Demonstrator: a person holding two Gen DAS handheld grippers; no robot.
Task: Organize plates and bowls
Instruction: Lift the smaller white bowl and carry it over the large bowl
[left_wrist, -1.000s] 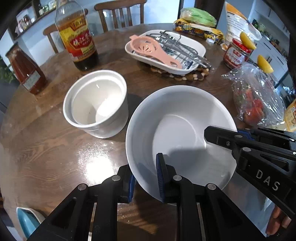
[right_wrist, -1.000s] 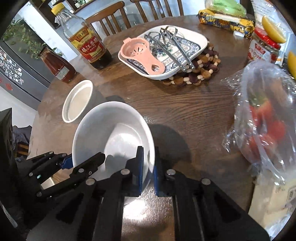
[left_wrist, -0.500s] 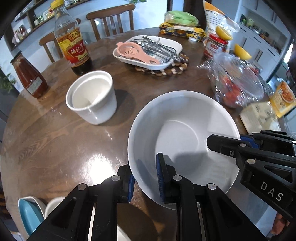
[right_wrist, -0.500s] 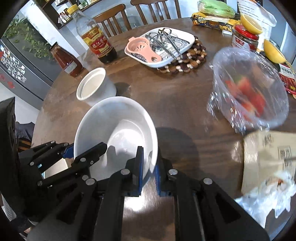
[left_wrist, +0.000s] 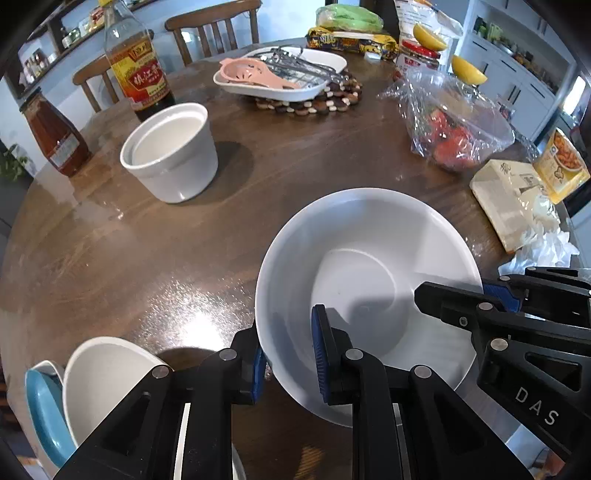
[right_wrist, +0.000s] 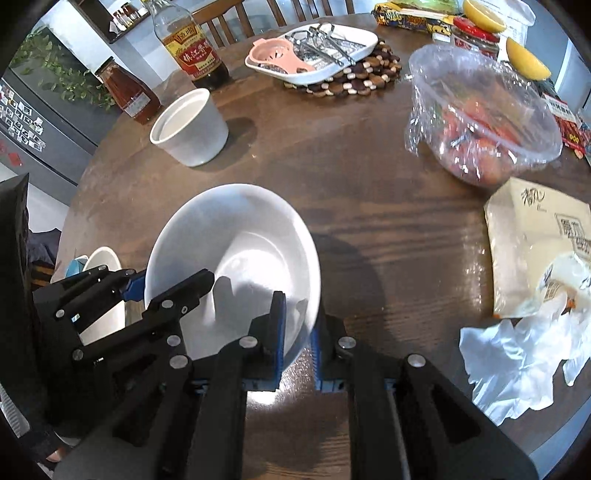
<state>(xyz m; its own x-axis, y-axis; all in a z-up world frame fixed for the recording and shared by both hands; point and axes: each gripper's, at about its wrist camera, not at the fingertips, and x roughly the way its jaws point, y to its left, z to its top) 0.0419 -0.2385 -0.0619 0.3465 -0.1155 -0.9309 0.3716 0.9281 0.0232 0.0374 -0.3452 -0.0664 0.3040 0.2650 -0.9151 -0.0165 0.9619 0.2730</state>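
A: Left wrist view first. What has the left gripper got?
B: The near-left rim of the bowl, one blue pad outside, one inside, clamped on the wall. The right gripper comes in from the right onto the bowl's right rim.
A: Where is the bowl?
B: Above the near part of the table. A white cup stands far left; a second bowl and a blue one sit at the near-left edge.

A: And the right wrist view?
B: The right gripper straddles the bowl's near-right rim; its jaws have just been easing apart, narrowly, and I cannot tell if the pads press it. The left gripper grips the left rim. The cup is far left.
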